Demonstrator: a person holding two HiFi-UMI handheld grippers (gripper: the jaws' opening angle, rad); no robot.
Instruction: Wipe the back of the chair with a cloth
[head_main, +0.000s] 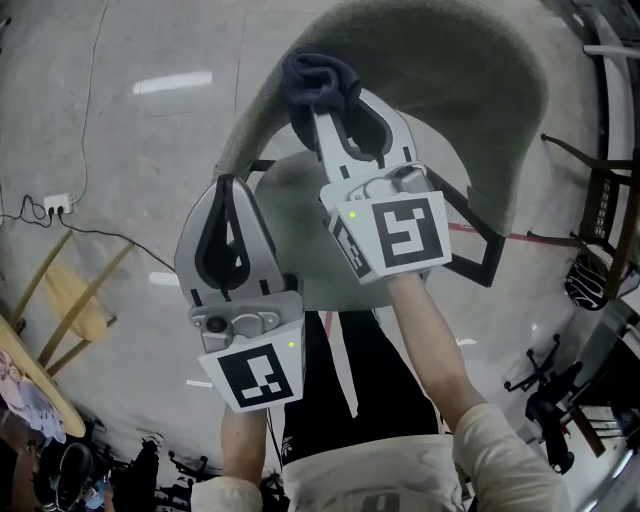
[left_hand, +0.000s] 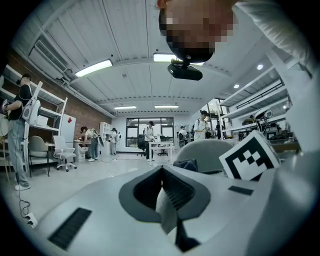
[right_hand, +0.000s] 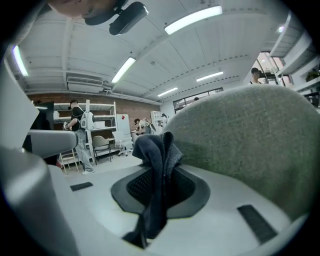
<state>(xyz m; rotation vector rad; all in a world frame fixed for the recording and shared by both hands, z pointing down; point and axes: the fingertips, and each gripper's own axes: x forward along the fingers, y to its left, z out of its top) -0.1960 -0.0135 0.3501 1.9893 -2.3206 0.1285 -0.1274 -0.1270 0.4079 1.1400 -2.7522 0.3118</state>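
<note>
In the head view the chair's grey-green curved back (head_main: 450, 90) fills the top. A dark blue cloth (head_main: 320, 78) is bunched against its upper left rim, and my right gripper (head_main: 318, 100) is shut on it. In the right gripper view the cloth (right_hand: 156, 165) hangs between the jaws of the right gripper (right_hand: 159, 172), with the chair back (right_hand: 250, 145) close on the right. My left gripper (head_main: 229, 188) is shut and holds nothing, just left of and below the back's left edge. From the left gripper (left_hand: 162, 170) I see the chair back (left_hand: 207, 150) and the cloth (left_hand: 186, 164) beyond.
A wooden stool (head_main: 72, 300) and a power strip (head_main: 57, 205) with cables lie on the floor at left. A dark chair (head_main: 600, 200) and an office-chair base (head_main: 545, 395) stand at right. Several people (left_hand: 150, 136) stand by tables far off.
</note>
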